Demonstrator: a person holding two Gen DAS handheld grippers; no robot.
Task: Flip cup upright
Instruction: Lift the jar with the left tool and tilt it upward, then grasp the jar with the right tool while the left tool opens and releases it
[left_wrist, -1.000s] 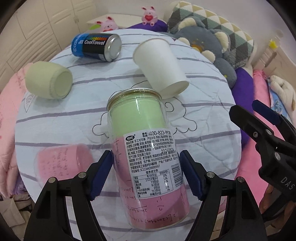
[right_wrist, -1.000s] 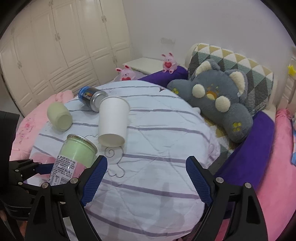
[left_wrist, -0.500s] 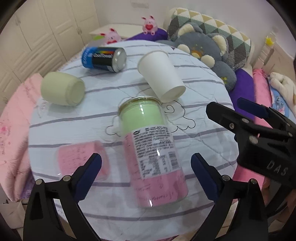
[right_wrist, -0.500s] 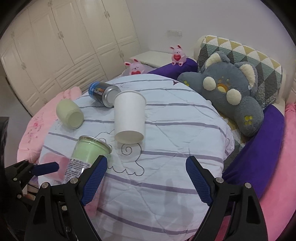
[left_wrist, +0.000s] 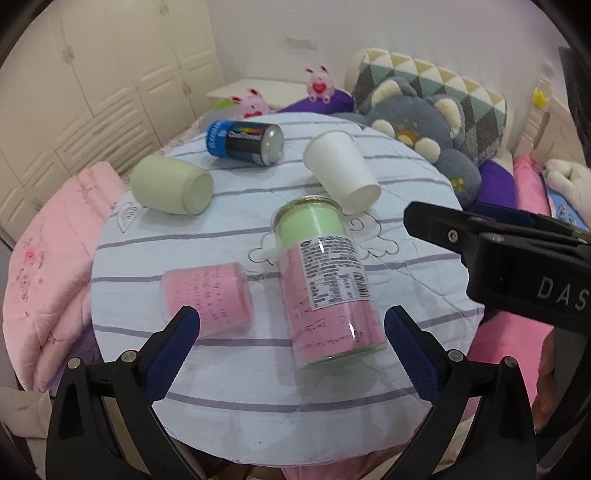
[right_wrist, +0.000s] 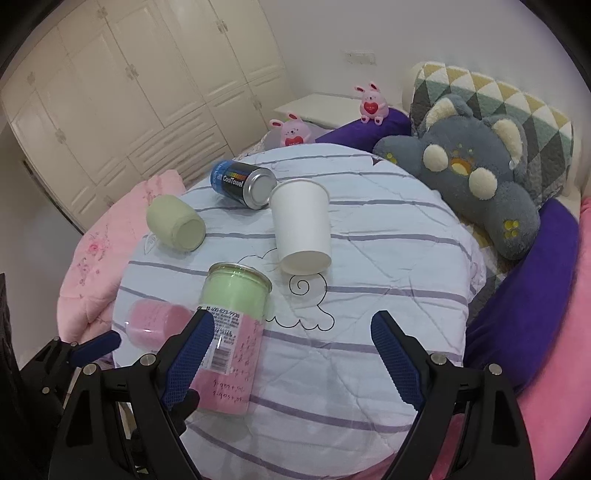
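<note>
A clear cup (left_wrist: 327, 284) with green and pink filling and a printed label stands upright on the round striped table (left_wrist: 258, 406); it also shows in the right wrist view (right_wrist: 231, 336). My left gripper (left_wrist: 291, 343) is open and empty, drawn back from the cup, a finger on each side. My right gripper (right_wrist: 291, 350) is open and empty above the table's near part; its body shows at the right of the left wrist view (left_wrist: 517, 254). A white paper cup (right_wrist: 301, 225) lies on its side behind the clear cup.
A pink cup (left_wrist: 208, 299), a pale green cup (left_wrist: 171, 184) and a blue can (left_wrist: 245, 142) lie on their sides on the table. A grey plush toy (right_wrist: 476, 184) and pillows sit to the right. A pink quilt (left_wrist: 48, 266) lies at the left.
My left gripper opened, let go of the clear cup and pulled back. The cup stays standing on the table. My right gripper rose and drew back a little.
</note>
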